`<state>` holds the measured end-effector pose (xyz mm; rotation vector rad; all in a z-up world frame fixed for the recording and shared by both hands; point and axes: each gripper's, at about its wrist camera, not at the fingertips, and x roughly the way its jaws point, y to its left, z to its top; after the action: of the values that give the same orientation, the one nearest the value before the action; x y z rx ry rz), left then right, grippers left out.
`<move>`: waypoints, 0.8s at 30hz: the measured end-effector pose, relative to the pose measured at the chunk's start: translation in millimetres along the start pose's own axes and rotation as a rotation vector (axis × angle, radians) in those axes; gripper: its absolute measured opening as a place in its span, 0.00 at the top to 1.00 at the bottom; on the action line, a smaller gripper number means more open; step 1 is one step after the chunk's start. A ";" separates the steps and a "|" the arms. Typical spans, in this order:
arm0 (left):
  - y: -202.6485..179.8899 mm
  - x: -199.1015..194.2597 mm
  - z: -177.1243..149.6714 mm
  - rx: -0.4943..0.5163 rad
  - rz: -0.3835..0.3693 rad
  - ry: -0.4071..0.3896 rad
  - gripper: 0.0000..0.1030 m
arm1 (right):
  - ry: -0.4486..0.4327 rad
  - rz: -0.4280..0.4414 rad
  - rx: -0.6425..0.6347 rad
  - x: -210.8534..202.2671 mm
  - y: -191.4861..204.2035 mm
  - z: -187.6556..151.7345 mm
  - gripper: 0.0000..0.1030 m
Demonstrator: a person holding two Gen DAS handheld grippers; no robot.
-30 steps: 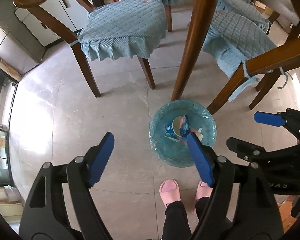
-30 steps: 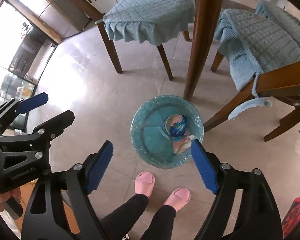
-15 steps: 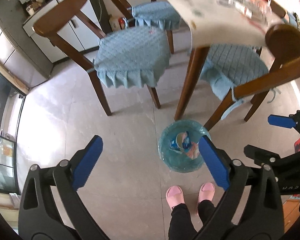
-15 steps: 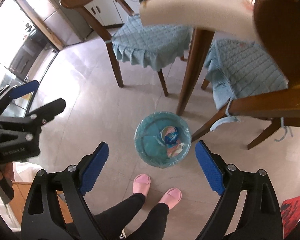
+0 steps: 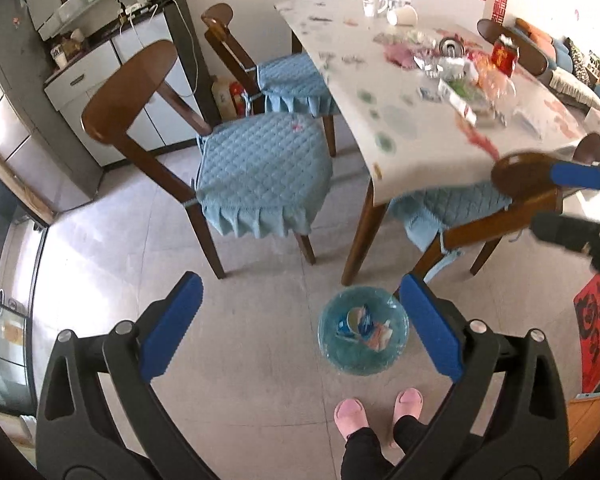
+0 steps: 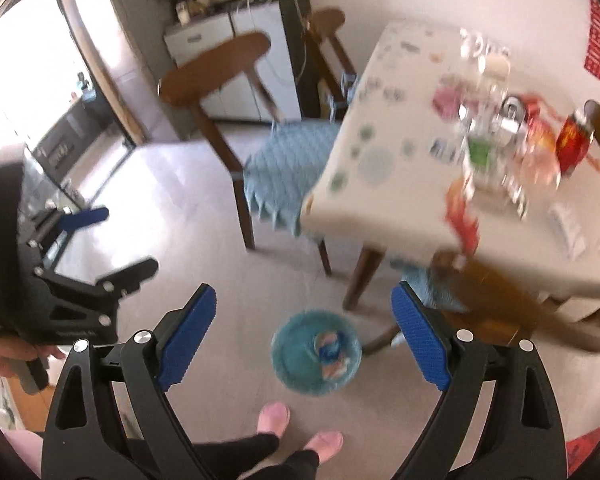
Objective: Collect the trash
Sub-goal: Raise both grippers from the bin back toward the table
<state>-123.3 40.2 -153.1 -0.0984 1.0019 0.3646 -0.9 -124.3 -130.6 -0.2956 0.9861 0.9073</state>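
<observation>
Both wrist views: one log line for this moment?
left gripper: open, empty | right gripper: open, empty | bin: floor, holds trash | table: littered

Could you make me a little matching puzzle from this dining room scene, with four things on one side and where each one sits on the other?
Things:
1. round bin lined with a blue plastic bag
2. white ceramic mug
3. pink slippers
4. blue quilted seat cushion

Places:
A. on the wooden chair beside the table
B. on the person's feet, at the bottom of the view
C. on the floor by the table leg
D. at the far end of the white tabletop

Pairs: 1-C, 2-D, 3-B, 4-A
</observation>
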 end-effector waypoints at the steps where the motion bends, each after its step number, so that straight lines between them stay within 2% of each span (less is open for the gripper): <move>1: 1.3 -3.2 7.4 -0.002 -0.003 -0.008 0.06 | -0.017 -0.009 0.002 -5.3 -2.3 7.4 0.14; 7: -1.7 -12.9 61.0 0.021 -0.017 -0.077 0.06 | -0.136 -0.036 0.037 -36.5 -37.3 49.0 0.12; 12: -21.3 -16.4 109.4 0.063 -0.003 -0.138 0.06 | -0.191 -0.080 0.075 -47.6 -91.9 79.8 0.12; 14: -33.3 -13.6 129.9 0.070 0.002 -0.154 0.06 | -0.208 -0.070 0.094 -49.9 -116.4 88.5 0.11; 16: -43.4 -11.0 147.2 0.063 0.004 -0.163 0.06 | -0.204 -0.063 0.105 -47.5 -139.9 95.0 0.06; 19: -63.1 -4.2 174.6 0.041 -0.012 -0.166 0.06 | -0.189 -0.067 0.116 -44.3 -179.9 105.1 0.06; 24: -105.3 14.8 209.4 0.068 -0.023 -0.150 0.06 | -0.140 -0.074 0.135 -35.1 -230.6 106.0 0.06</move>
<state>88.6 -2.9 -61.4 -0.0204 0.8631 0.3114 231.6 -220.9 -83.1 -0.1512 0.8971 0.7795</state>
